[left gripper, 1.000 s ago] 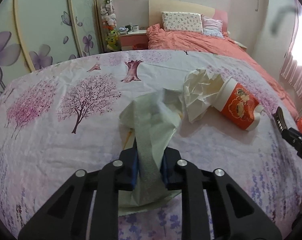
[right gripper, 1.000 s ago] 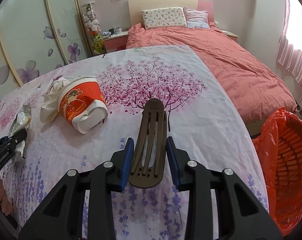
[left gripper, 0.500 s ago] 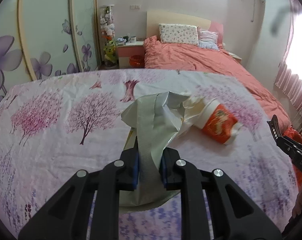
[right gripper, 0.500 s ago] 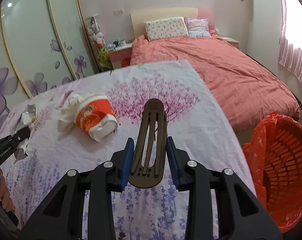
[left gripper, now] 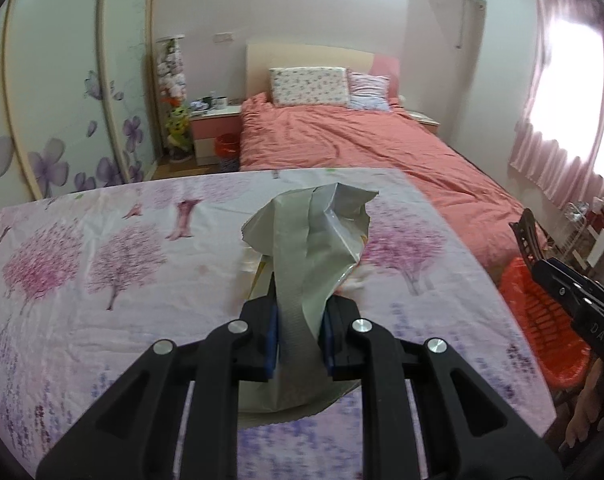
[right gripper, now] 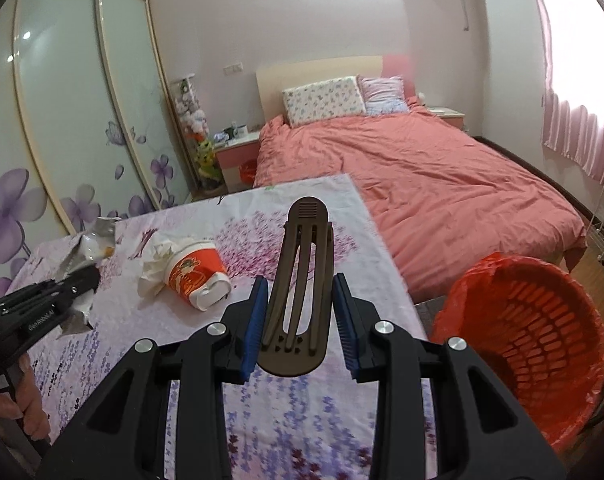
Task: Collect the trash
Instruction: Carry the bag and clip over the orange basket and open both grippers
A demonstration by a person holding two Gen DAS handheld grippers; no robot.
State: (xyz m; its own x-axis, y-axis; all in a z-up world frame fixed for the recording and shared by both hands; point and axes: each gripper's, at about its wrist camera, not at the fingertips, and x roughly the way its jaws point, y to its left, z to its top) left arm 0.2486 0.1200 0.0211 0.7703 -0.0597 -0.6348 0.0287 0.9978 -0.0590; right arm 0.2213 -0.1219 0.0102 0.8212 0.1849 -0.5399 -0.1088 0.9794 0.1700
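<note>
L gripper [left gripper: 297, 334] clamps foil wrapper [left gripper: 314, 248]: light, crinkly, slippery; hold mid-fold. R gripper [right gripper: 299, 328] clamps stiff hair clip [right gripper: 297, 292].

Orange basket [right gripper: 530, 320] mouth open, unobstructed, just right of counter [right gripper: 302, 420] edge. Tipped cup [right gripper: 193, 272] and crumpled tissue [right gripper: 153, 264] block counter's left-middle; near cloth bare.

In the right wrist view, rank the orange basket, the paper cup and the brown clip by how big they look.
1. Orange basket, clearly largest.
2. Brown clip, though it sits between the right gripper pads, close to the lens, so its rank is unsure.
3. Paper cup, lying on its side farther off.
</note>
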